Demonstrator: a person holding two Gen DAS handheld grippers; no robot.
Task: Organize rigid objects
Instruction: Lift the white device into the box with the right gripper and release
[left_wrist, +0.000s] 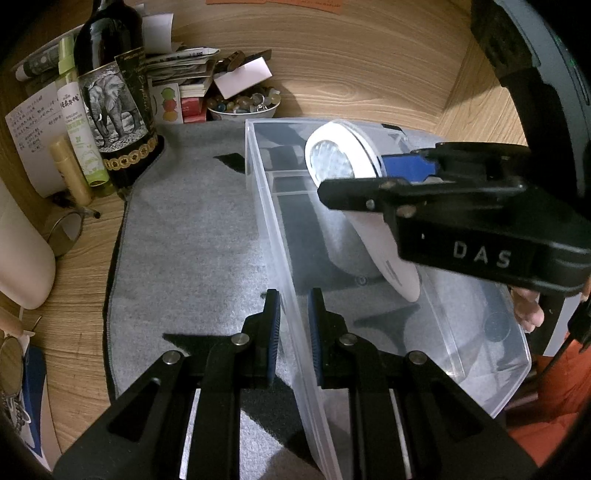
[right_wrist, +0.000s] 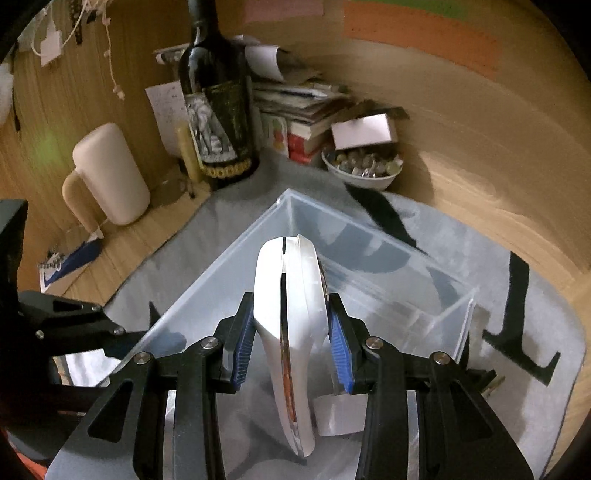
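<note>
White lint shaver (right_wrist: 291, 325) with a round head and a metal mesh face (left_wrist: 332, 162), body tapering to a slim handle, a chrome seam down its side. Held over the clear plastic bin (left_wrist: 273, 236) at centre frame, handle end dipping inside the walls, head above the rim. Bin standing on a grey felt mat (left_wrist: 184, 236), a divider across its far end.

Right gripper (right_wrist: 291, 343) clamped on the shaver's waist, blue pads (right_wrist: 340, 350) pressing both sides, pointing steeply downward into the bin; entering the left wrist view from the right edge. Left gripper (left_wrist: 294, 325) at lower centre, nearly closed, pinching the bin's near long wall between its pads, angled down.

Dark bottle with an elephant label (left_wrist: 110, 107) at upper left, bowl of pebbles (left_wrist: 243, 105) behind the bin.
</note>
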